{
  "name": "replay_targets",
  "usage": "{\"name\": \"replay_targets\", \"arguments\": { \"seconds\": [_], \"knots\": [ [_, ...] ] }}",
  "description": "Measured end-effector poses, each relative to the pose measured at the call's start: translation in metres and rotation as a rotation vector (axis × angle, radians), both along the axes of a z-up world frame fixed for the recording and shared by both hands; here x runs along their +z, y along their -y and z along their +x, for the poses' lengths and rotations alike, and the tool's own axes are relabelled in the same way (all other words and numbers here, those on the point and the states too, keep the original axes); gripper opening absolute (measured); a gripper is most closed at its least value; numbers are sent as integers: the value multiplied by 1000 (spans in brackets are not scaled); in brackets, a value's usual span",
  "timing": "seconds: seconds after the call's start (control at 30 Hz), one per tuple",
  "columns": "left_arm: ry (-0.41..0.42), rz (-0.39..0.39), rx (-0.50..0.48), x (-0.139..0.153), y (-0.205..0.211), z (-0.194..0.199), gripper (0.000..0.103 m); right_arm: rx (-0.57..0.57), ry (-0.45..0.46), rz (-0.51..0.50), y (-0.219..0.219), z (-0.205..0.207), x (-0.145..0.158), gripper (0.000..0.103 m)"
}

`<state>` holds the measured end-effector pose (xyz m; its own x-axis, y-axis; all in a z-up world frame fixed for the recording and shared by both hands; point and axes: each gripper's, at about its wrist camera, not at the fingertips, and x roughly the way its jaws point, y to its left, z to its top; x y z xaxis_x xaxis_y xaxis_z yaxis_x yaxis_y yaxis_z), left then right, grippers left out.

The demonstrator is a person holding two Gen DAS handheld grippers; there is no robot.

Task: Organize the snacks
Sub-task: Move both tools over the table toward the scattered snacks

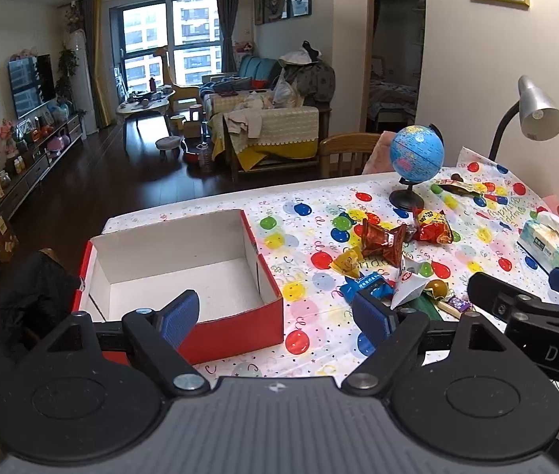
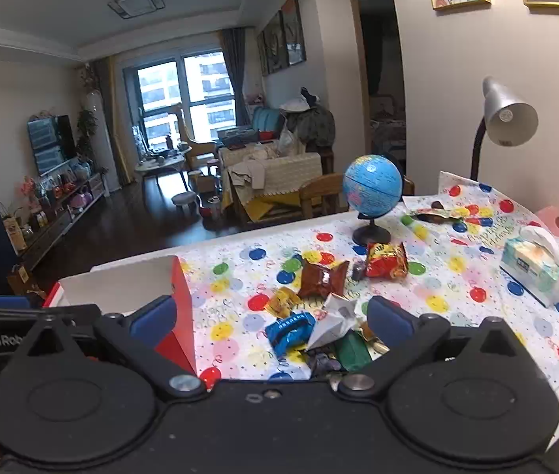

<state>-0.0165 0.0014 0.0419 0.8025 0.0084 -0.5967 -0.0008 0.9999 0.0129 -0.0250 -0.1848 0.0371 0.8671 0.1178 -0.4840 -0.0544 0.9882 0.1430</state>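
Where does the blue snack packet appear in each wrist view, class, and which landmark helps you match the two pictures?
Left wrist view: the blue snack packet lies right of centre, just above the right fingertip, right of the red box.
Right wrist view: the packet sits centre-low, between the fingers.
Shared landmark: the globe stands beyond the snack pile.

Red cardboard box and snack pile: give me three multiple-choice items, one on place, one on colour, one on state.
1. Where does the blue globe stand?
A. inside the box
B. on the balloon-print tablecloth, beyond the snack pile
C. on the floor

2. What colour is the outside of the open cardboard box?
A. red
B. green
C. black

3. What is the box's state?
A. shut with a lid
B. full of snacks
C. open and empty

Key: 1 B, its black stand sits on the cloth behind the wrappers; 2 A, the near wall is red; 3 C, only bare white interior shows.
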Motion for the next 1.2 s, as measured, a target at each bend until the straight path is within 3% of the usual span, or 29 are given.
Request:
{"name": "replay_targets", "arguments": {
  "seconds": [0.83,1.2],
  "knots": [
    [-46,4,-27,-7,1,3,85,-28,-80,47,2,0,-8,103],
    [-47,-1,-38,-9,1,5,85,-44,-69,50,3,-3,-6,103]
  ]
}}
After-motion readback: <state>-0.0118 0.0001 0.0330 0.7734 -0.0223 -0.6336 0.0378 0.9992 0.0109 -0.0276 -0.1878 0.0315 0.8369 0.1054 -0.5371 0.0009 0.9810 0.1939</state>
